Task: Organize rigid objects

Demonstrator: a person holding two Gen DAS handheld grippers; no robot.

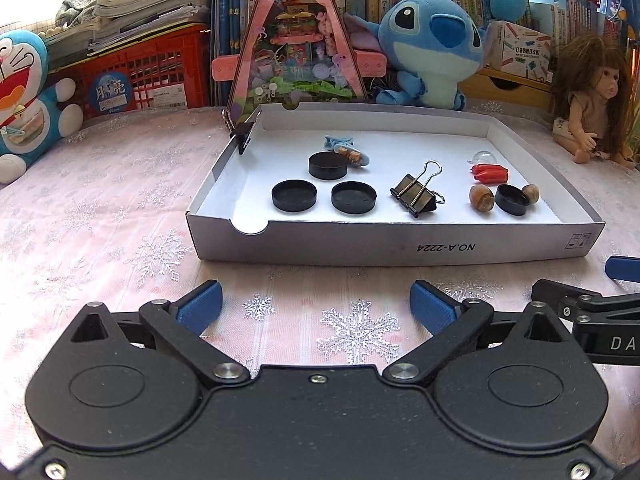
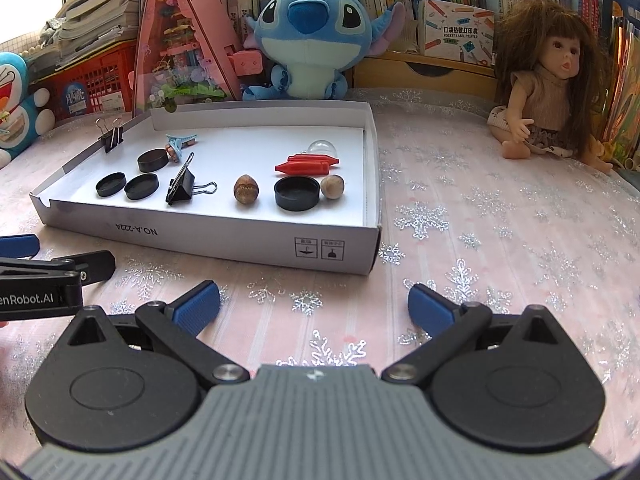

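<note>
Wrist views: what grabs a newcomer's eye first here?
The white cardboard tray mid-table, holding black round caps, a large black binder clip, nuts and red pieces. Behind it sits a big blue plush, with a long-haired doll to its right. Both grippers, left gripper and right gripper, are open and empty over the snowflake tablecloth.

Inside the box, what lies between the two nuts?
A black round cap, open side up, sits between the two nuts; the right wrist view shows this clearest.

matt white cardboard tray (image 1: 400, 246), glossy black plastic caps (image 1: 294, 196), glittery pink tablecloth (image 1: 100, 208).
</note>
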